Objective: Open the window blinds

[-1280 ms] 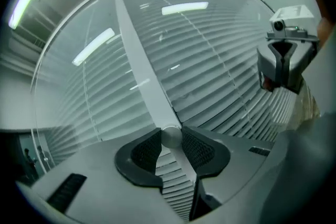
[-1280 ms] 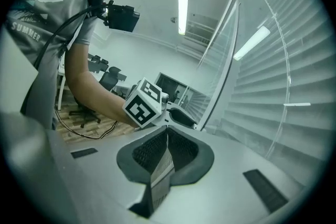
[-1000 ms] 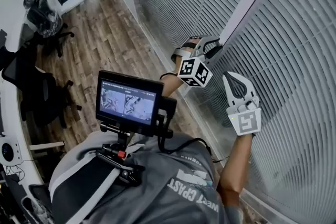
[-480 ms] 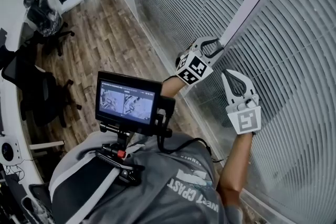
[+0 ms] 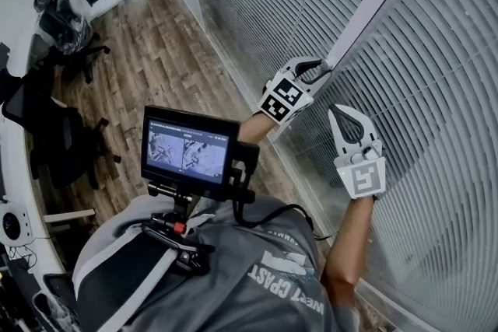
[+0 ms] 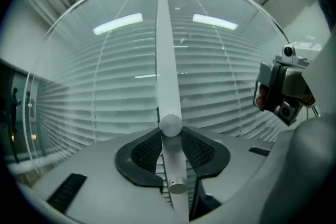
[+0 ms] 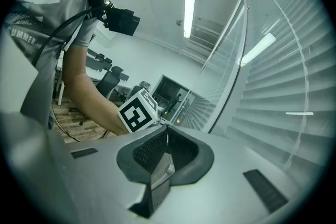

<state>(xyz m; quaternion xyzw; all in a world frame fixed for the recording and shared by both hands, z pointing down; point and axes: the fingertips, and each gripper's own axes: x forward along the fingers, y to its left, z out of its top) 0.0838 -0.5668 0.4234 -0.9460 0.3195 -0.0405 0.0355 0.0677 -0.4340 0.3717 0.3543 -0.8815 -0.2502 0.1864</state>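
1. A person is standing at a tall window, seen from above. The window blinds (image 5: 436, 89) are filling the head view from 12 to 5 o'clock, their white horizontal slats overlapping one another.
2. A white wand (image 5: 373, 0) is hanging in front of the blinds, running from 1 o'clock down toward the centre.
3. The left gripper (image 5: 313, 71) is sitting just right of centre and grasping the lower end of the wand. In the left gripper view the wand (image 6: 164, 60) is running from 12 o'clock down into the left gripper (image 6: 171, 152), with both black pads pressing on its sides.
4. The left gripper's marker cube (image 5: 284, 99) is showing toward 7 o'clock of its jaws.
5. The right gripper (image 5: 338, 113) is hovering at 4 o'clock of the left one, just beside the slats. In the right gripper view the right gripper (image 7: 166, 144) is clenched with nothing between its jaws.
6. A small monitor (image 5: 191, 152) is sitting on the person's chest rig, left of centre.
7. A wooden floor (image 5: 148, 50) is showing at 11 o'clock and a dark office chair (image 5: 47, 136) at 9 o'clock.
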